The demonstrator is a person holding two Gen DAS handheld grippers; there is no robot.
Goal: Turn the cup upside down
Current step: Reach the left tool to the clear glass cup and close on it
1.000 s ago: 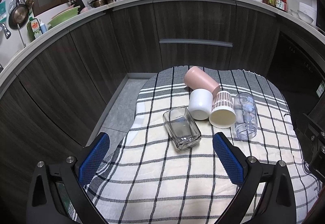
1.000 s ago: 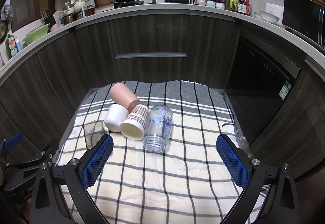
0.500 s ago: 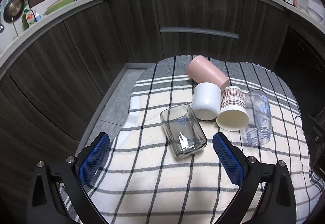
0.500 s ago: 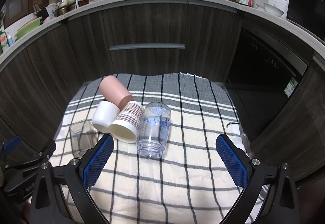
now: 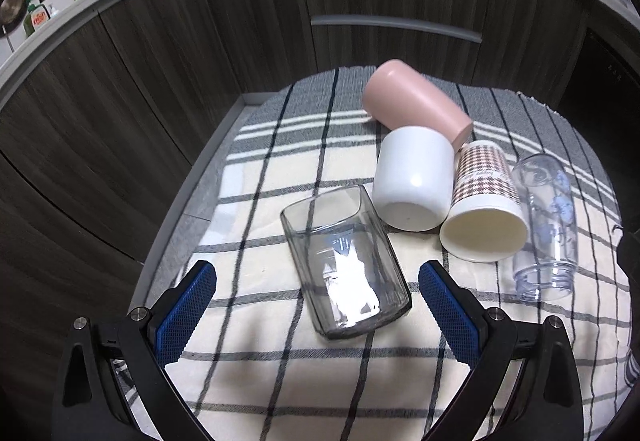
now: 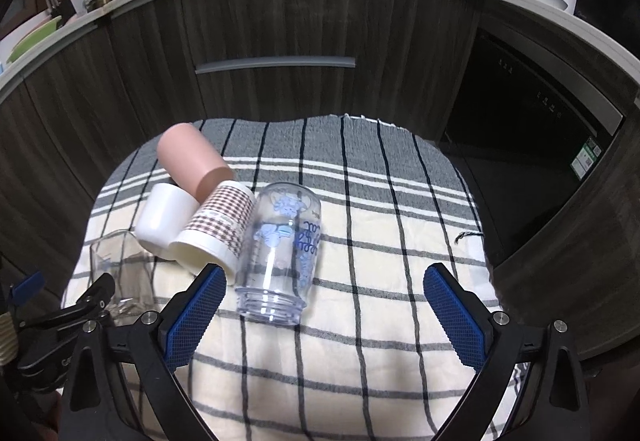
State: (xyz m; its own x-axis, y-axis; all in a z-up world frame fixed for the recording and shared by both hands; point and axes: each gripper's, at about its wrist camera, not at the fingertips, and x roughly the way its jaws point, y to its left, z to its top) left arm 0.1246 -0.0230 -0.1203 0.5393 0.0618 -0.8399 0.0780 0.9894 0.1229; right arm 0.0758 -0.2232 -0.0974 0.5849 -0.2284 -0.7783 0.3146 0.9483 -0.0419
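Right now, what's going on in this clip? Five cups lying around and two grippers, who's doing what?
Nothing is held yet. The left gripper is open, its fingers either side of the square clear glass, which lies on its side on the checked cloth. The right gripper is open too, with the printed clear tumbler lying between its fingers. The pink cup, white cup and houndstooth cup lie on their sides in a touching cluster. No cup is flipped yet.

1. Checked cloth (image 5: 280, 377): cream with black lines, grey-and-white stripes beyond the pink cup.
2. Pink cup (image 5: 416, 109): plain pink.
3. White cup (image 5: 412, 177), touching the pink cup: plain white.
4. Paper cup (image 5: 482, 181): brown houndstooth, cream inside.
5. Clear tumbler (image 6: 284, 241): blue print.
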